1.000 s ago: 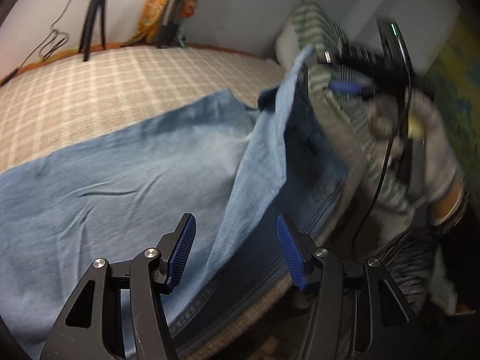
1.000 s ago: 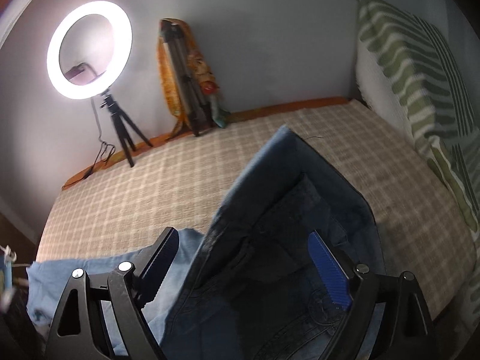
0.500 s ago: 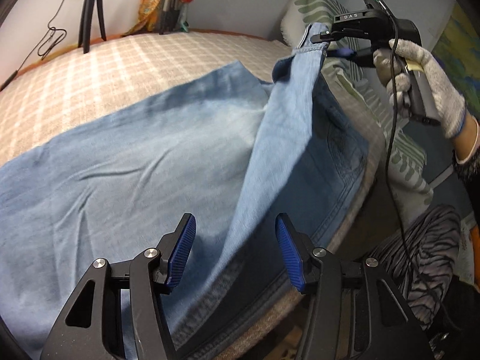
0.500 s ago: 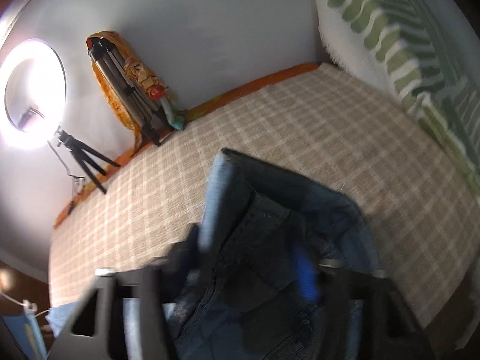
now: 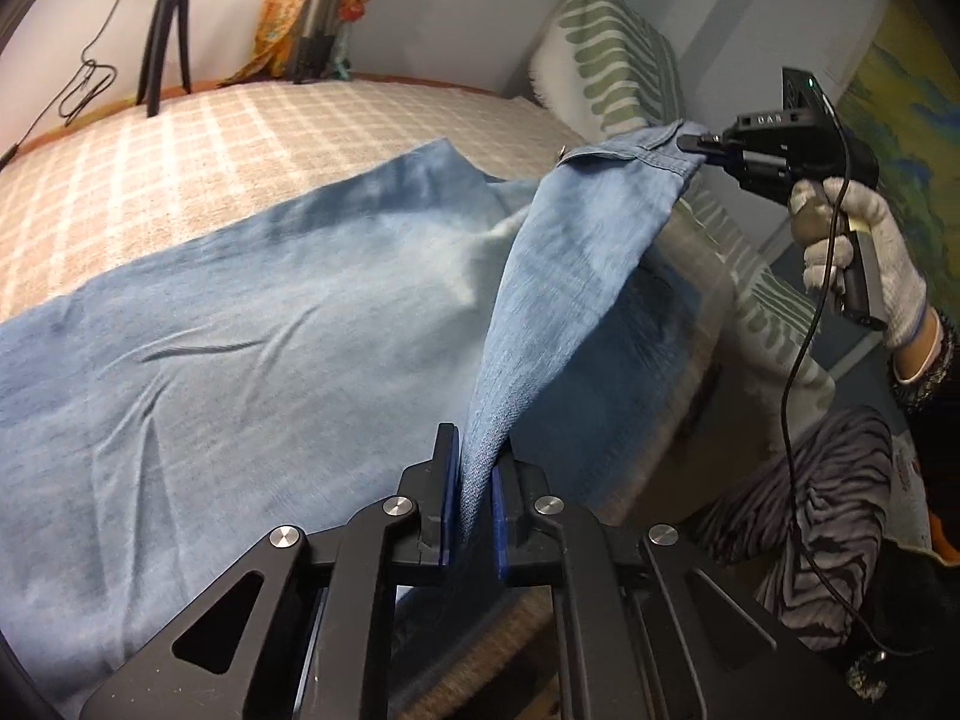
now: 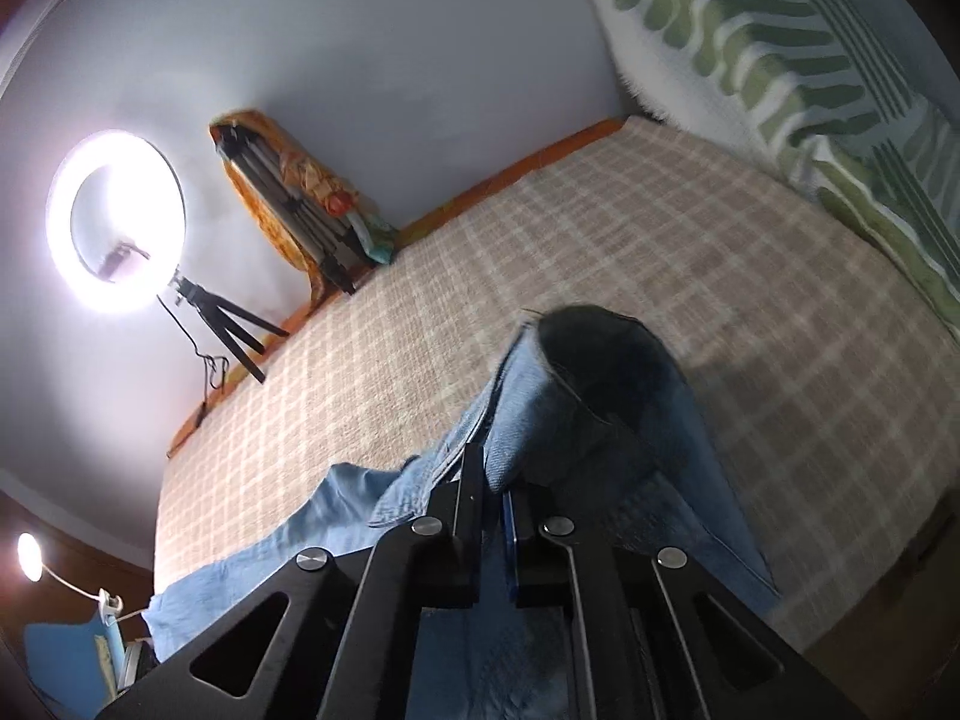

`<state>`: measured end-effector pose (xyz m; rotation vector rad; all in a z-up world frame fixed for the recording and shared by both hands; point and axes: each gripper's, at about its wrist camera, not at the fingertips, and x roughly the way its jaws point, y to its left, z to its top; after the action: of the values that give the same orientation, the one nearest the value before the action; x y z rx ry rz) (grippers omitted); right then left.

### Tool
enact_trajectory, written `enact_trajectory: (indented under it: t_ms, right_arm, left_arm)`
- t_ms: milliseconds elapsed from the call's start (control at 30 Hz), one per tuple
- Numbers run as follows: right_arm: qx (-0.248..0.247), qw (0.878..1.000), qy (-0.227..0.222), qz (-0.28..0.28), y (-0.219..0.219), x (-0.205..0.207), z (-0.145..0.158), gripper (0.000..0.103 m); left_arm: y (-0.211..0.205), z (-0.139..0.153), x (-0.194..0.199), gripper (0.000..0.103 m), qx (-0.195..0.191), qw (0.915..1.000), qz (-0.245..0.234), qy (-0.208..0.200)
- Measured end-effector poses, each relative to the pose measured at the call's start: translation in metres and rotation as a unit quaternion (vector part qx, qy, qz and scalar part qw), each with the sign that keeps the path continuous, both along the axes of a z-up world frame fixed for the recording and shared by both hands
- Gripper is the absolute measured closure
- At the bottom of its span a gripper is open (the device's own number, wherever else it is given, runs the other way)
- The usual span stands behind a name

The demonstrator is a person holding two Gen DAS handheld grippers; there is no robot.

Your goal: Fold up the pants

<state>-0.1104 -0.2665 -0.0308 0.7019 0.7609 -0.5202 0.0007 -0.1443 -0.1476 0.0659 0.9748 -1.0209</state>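
Observation:
Light blue denim pants lie spread across the bed. My left gripper is shut on the near edge of the pants at the bed's front. My right gripper, seen in the left wrist view held by a gloved hand, is shut on the waistband corner and lifts it above the bed. The denim stretches taut between the two grippers. In the right wrist view the gripper is shut on the raised waistband, whose dark inside faces the camera.
A checked beige bed cover lies under the pants. Green-striped pillows stand at the right. A ring light on a tripod and a folded tripod stand against the far wall. The bed's front edge is close.
My left gripper has shut on the near edge of the pants. My right gripper has shut on the waistband and lifted it up and to the right, pulling the denim taut.

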Motion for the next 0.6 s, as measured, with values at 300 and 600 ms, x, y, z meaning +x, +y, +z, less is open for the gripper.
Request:
enact_trajectory:
  t_ms: [300, 600]
  right_arm:
    - [0.074, 0.995, 0.018, -0.057, -0.011, -0.085, -0.066, 0.101]
    - [0.042, 0.992, 0.113, -0.037, -0.01, -0.088, -0.102, 0.1]
  left_arm:
    - [-0.002, -0.007, -0.014, 0.096, 0.002, 0.9993, -0.029, 0.021]
    - [0.005, -0.006, -0.015, 0.09, -0.004, 0.9978, -0.027, 0.061]
